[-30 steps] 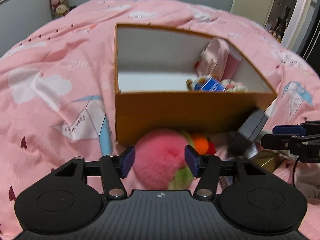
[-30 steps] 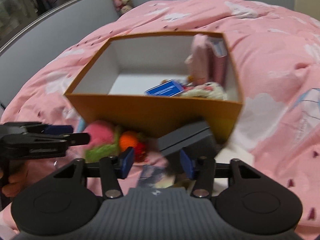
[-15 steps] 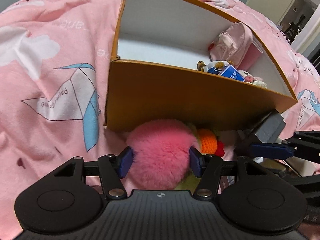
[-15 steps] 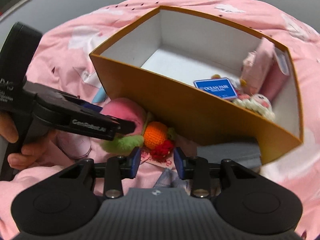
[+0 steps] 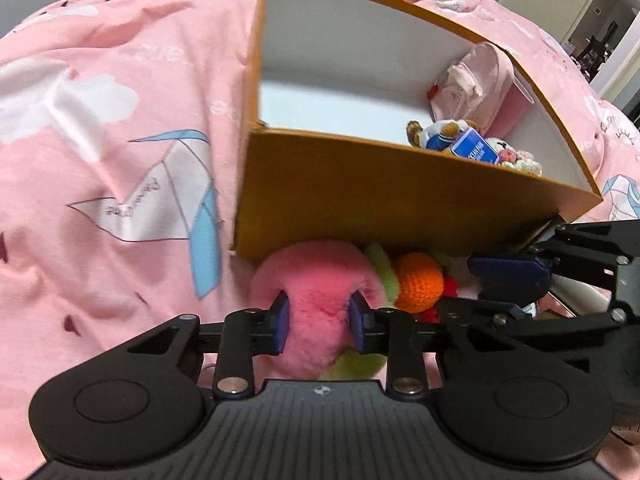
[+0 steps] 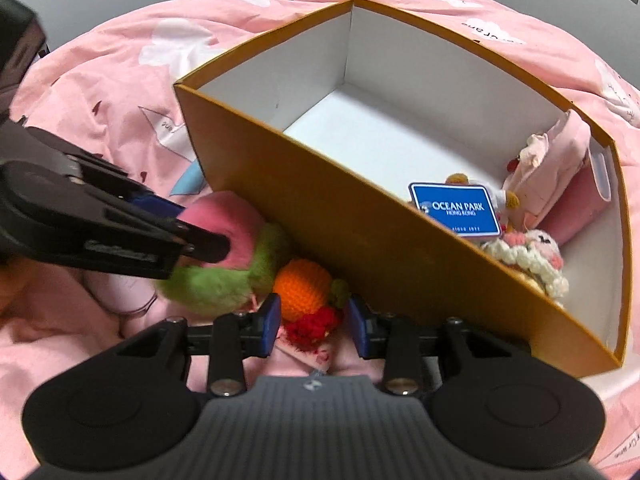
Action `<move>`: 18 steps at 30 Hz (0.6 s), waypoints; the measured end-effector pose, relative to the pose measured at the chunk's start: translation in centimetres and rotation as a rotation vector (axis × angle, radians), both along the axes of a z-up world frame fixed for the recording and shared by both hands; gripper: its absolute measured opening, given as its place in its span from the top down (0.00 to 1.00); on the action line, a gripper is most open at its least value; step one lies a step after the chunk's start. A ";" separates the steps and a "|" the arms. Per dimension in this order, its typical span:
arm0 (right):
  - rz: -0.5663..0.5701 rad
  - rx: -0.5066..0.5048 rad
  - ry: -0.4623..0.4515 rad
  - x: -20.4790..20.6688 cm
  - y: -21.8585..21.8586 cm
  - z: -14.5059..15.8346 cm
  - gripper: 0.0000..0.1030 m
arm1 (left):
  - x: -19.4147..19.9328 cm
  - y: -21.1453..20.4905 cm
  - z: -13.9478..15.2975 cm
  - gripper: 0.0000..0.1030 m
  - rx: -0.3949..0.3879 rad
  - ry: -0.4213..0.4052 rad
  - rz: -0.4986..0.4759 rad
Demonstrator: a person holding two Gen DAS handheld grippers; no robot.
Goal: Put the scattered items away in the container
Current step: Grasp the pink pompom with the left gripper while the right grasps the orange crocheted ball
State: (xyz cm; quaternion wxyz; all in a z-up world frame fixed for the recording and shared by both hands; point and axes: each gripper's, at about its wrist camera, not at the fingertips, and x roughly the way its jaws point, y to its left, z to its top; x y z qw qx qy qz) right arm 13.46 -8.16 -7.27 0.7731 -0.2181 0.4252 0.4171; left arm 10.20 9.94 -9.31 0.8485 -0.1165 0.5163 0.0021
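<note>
An orange cardboard box [image 5: 360, 208] with a white inside lies on the pink duvet. Against its near wall sits a fluffy pink and green plush ball [image 5: 316, 280]. My left gripper [image 5: 318, 312] is closing on it, and its blue pads dent the fur on both sides. Beside it lies an orange crochet toy [image 6: 304, 292] with a red part. My right gripper [image 6: 314, 320] straddles this toy, jaws narrow, pads not clearly squeezing. The right wrist view shows the left gripper [image 6: 196, 228] side on at the plush.
A pink pouch [image 5: 476, 80], a small bear [image 5: 440, 132], a blue card [image 6: 456, 208] and a pink-white crochet piece [image 6: 528, 256] fill the box's right end; its left half is bare. A pale round lid [image 6: 120, 292] lies under the left gripper.
My left gripper dropped over the pink plush and squeezed in on it. My right gripper narrowed, rolled, and slid forward until the orange crochet toy sat between its fingers.
</note>
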 end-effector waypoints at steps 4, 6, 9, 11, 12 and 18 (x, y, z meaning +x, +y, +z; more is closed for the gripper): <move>0.021 -0.010 0.025 0.4 1.0 -0.6 0.60 | 0.6 0.4 -1.1 0.49 -0.043 0.022 0.010; 0.021 -0.025 0.023 0.6 1.5 -1.0 0.60 | 0.7 0.3 -1.4 0.47 -0.054 0.029 0.010; 0.010 -0.029 0.042 1.2 1.7 -1.5 0.60 | 1.1 0.3 -1.9 0.43 -0.069 0.037 0.014; 0.010 -0.027 0.056 1.6 1.7 -1.8 0.57 | 1.3 0.4 -2.3 0.42 -0.086 0.044 0.018; 0.009 -0.027 0.062 1.7 1.8 -1.9 0.57 | 1.5 0.5 -2.5 0.42 -0.094 0.050 0.019; 0.003 -0.034 0.080 2.2 1.9 -2.8 0.52 | 2.0 0.2 -3.3 0.40 -0.103 0.078 0.013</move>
